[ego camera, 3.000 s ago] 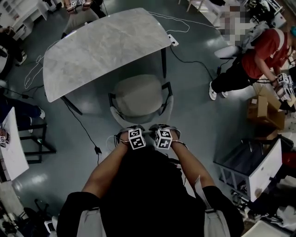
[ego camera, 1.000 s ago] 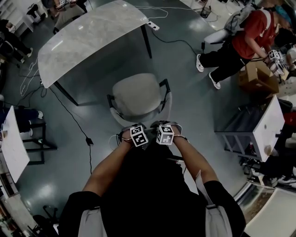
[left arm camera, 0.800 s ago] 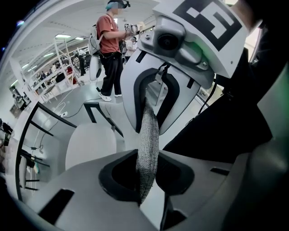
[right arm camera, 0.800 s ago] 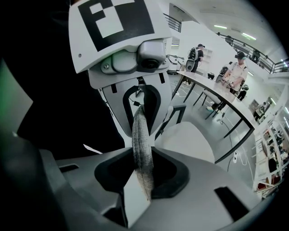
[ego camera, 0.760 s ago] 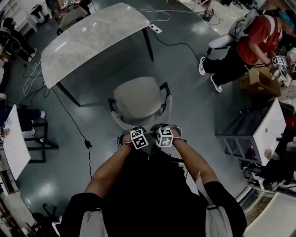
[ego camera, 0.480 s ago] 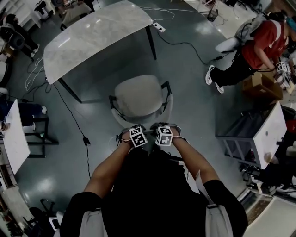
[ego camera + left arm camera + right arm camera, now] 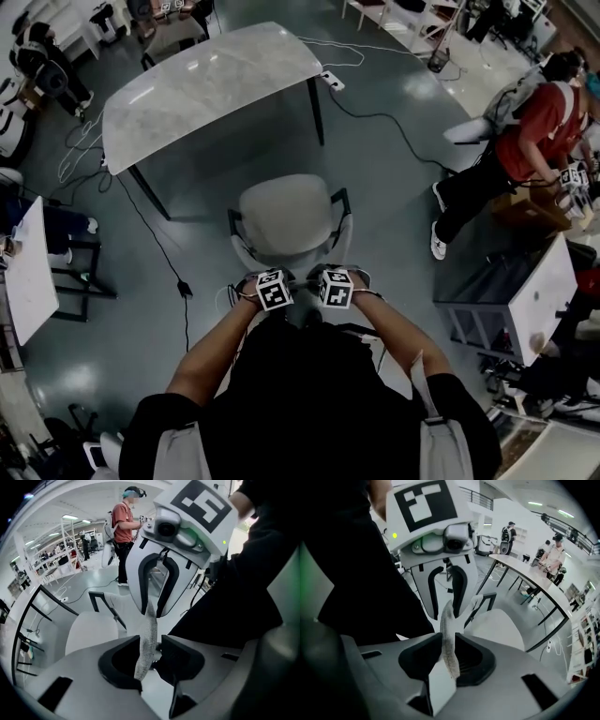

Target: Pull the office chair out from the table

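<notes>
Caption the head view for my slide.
Chair clear of the table; right gripper grips its backrest, left gripper's fingers just opening around it.

The left arm point(image 7: 217, 349) and the right arm point(image 7: 398, 330) reach forward and down, close side by side. The left tool point(image 7: 149, 660) has just been opening its jaws. They stand apart, with the thin edge of the chair back point(image 7: 148, 630) loose between them. The right tool point(image 7: 449, 659) pinches that same edge tight.
</notes>
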Demonstrator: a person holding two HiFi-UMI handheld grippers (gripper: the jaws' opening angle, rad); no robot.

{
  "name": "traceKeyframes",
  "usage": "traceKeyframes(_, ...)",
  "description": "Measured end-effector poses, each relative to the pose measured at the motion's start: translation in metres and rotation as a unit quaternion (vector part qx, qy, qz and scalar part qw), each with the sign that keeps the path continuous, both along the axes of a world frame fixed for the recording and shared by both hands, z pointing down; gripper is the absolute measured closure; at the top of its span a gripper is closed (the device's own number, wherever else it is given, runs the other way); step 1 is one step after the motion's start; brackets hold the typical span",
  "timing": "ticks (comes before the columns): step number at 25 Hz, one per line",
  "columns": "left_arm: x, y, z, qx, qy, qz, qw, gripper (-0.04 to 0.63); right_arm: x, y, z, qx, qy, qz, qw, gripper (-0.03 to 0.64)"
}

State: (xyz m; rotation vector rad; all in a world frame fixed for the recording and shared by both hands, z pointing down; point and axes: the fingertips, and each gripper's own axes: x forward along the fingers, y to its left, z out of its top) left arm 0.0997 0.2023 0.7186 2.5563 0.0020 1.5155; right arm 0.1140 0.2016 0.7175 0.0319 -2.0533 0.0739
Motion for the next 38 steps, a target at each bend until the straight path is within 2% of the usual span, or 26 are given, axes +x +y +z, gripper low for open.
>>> traceKeyframes(2,-0.006,-0.004,-0.014,0.005,0.013,0.002,0.9999,0.440,-0.004,-0.009,-0.024,-0.005,-0.038,0.025,0.999,0.530)
traceKeyframes(5,-0.011,-0.009,-0.040,0.023,0.028,0.010,0.9993,0.443,-0.004,-0.027,-0.060,0.012,-0.081,0.053,0.995,0.549)
traceKeyframes(8,-0.012,-0.019,-0.076,0.041,0.070,-0.011,0.9966,0.472,-0.010,-0.039,-0.100,0.027,-0.135,0.075,0.988,0.558)
traceKeyframes(10,-0.013,-0.028,-0.103,0.056,0.103,-0.030,0.9926,0.508,-0.021,-0.046,-0.132,0.017,-0.194,0.097,0.976,0.571)
traceKeyframes(13,-0.017,-0.044,-0.144,0.085,0.147,-0.060,0.9836,0.546,-0.032,-0.052,-0.180,0.008,-0.279,0.126,0.952,0.578)
traceKeyframes(17,-0.025,-0.065,-0.205,0.099,0.235,-0.113,0.9603,0.583,-0.044,-0.058,-0.245,0.020,-0.371,0.134,0.919,0.586)
traceKeyframes(22,-0.036,-0.076,-0.269,0.111,0.319,-0.141,0.9306,0.583,-0.049,-0.057,-0.308,0.047,-0.444,0.113,0.888,0.592)
traceKeyframes(26,-0.040,-0.070,-0.319,0.094,0.392,-0.160,0.9012,0.583,-0.044,-0.057,-0.339,0.069,-0.475,0.108,0.871,0.595)
traceKeyframes(29,-0.045,-0.067,-0.346,0.072,0.437,-0.166,0.8810,0.583,-0.042,-0.058,-0.351,0.059,-0.498,0.115,0.858,0.595)
traceKeyframes(33,-0.051,-0.066,-0.358,0.067,0.456,-0.175,0.8700,0.583,-0.037,-0.059,-0.360,0.042,-0.523,0.131,0.841,0.597)
traceKeyframes(36,-0.054,-0.067,-0.353,0.057,0.466,-0.185,0.8635,0.583,-0.038,-0.059,-0.353,0.029,-0.522,0.137,0.841,0.597)
traceKeyframes(38,-0.052,-0.066,-0.347,0.048,0.467,-0.188,0.8629,0.583,-0.038,-0.058,-0.348,0.022,-0.521,0.138,0.842,0.597)
